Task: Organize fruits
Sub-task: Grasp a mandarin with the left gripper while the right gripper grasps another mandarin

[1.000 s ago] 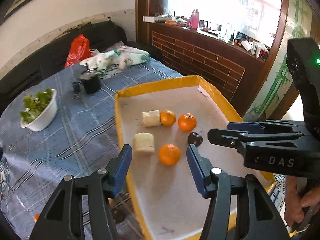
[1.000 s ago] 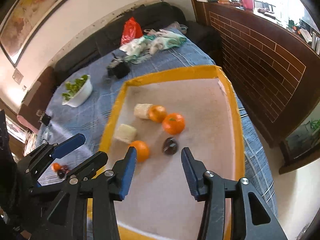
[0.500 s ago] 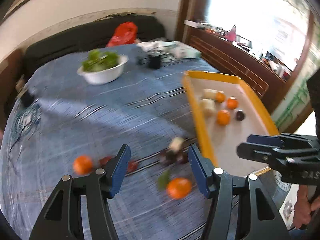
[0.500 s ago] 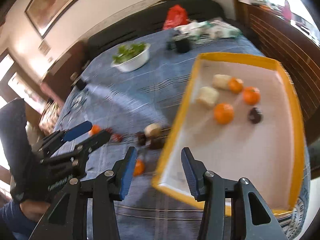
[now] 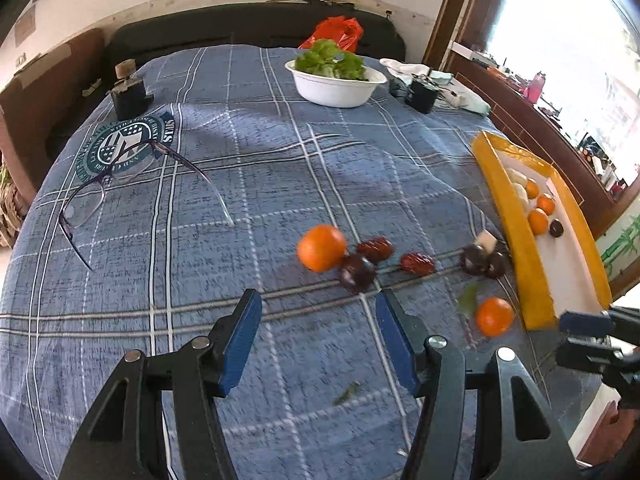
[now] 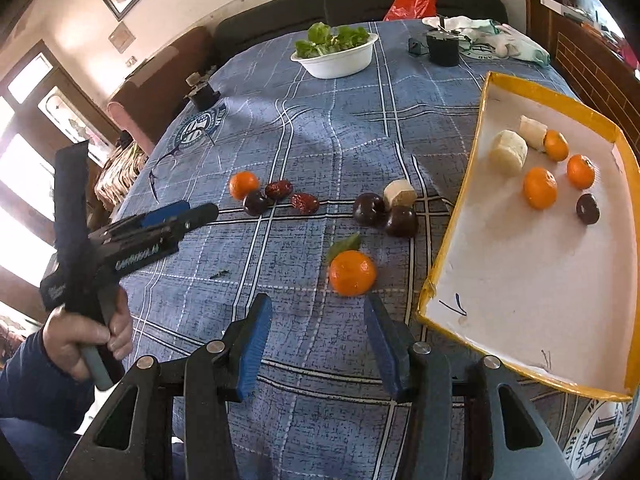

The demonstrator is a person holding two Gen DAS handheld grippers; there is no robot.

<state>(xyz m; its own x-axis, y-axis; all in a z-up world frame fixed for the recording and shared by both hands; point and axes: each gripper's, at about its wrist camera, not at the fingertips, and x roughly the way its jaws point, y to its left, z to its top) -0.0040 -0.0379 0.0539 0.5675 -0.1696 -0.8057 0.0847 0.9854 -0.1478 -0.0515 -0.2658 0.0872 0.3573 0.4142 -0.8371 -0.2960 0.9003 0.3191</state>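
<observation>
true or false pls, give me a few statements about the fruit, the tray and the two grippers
1. The yellow-rimmed tray holds three oranges. True.
2. The right gripper is clamped on an orange. False: its jaws are open and empty; the orange with a leaf lies on the cloth ahead of it.
3. The white bowl holds greens. True.
4. The left gripper holds a red date. False: nothing sits between its jaws; the dates lie on the blue checked cloth.
5. The eyeglasses lie in the tray. False: they lie on the cloth.
</observation>
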